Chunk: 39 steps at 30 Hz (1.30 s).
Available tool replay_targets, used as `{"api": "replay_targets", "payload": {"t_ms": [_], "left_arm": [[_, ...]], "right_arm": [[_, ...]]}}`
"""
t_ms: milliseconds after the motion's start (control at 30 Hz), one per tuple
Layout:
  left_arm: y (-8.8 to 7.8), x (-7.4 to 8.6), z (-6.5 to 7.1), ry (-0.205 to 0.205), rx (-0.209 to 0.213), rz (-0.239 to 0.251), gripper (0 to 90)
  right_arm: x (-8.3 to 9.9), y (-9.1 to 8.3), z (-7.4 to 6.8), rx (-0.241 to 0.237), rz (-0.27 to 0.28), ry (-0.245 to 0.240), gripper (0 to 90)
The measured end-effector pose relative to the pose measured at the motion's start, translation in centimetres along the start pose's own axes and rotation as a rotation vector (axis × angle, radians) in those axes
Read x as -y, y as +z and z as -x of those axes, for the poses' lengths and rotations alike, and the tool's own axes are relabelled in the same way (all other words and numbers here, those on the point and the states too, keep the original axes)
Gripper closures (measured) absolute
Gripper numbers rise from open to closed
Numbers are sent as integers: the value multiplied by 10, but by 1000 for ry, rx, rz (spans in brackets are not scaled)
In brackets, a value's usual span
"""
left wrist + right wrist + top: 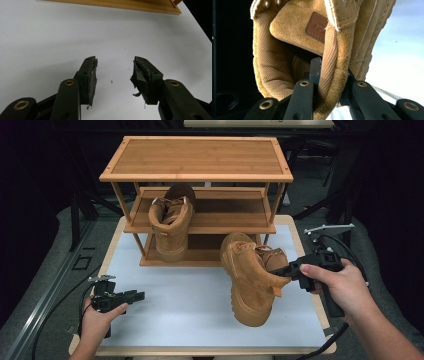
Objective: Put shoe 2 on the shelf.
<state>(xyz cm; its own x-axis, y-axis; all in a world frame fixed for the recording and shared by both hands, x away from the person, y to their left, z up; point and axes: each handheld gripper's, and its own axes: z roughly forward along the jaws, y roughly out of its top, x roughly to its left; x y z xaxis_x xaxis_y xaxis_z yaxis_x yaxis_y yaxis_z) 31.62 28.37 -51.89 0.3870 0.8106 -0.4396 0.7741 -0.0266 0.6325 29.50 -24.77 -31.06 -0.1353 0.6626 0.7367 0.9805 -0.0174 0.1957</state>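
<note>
A tan suede boot [252,280] hangs tilted on its side above the white table top, toe toward the rack. My right gripper [280,271] is shut on its ankle collar; in the right gripper view one jaw sits inside the boot [294,45] and the other outside, pinching the padded collar edge [332,82]. A second tan boot [171,222] stands upright on the wooden rack's [197,160] middle shelf. My left gripper [134,295] rests low at the table's front left, open, with nothing between its fingers [90,77] over the bare white surface [50,37].
The three-tier wooden shoe rack stands at the back of the white table [165,320]; its bottom shelf [200,252] is bare behind the lifted boot. Its base edge [130,6] shows at the top of the left gripper view. Dark floor surrounds the table.
</note>
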Motion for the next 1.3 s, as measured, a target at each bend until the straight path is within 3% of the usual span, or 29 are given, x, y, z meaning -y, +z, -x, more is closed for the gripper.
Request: {"api": "replay_targets", "payload": {"t_ms": [267, 500, 800, 1000, 1300], "left_arm": [[1, 0, 1, -1, 0, -3, 534], [2, 0, 1, 0, 1, -6, 534], [3, 0, -1, -1, -1, -7, 533], [4, 0, -1, -6, 3, -7, 534], [5, -1, -2, 1, 2, -10, 534]], "right_arm": [[4, -16, -14, -40, 42, -30, 781], [-9, -21, -19, -61, 74, -52, 781], [-50, -7, -14, -81, 164, -48, 780], [-77, 8, -14, -58, 216, -48, 779], [-102, 28, -21, -20, 291, -52, 778]]}}
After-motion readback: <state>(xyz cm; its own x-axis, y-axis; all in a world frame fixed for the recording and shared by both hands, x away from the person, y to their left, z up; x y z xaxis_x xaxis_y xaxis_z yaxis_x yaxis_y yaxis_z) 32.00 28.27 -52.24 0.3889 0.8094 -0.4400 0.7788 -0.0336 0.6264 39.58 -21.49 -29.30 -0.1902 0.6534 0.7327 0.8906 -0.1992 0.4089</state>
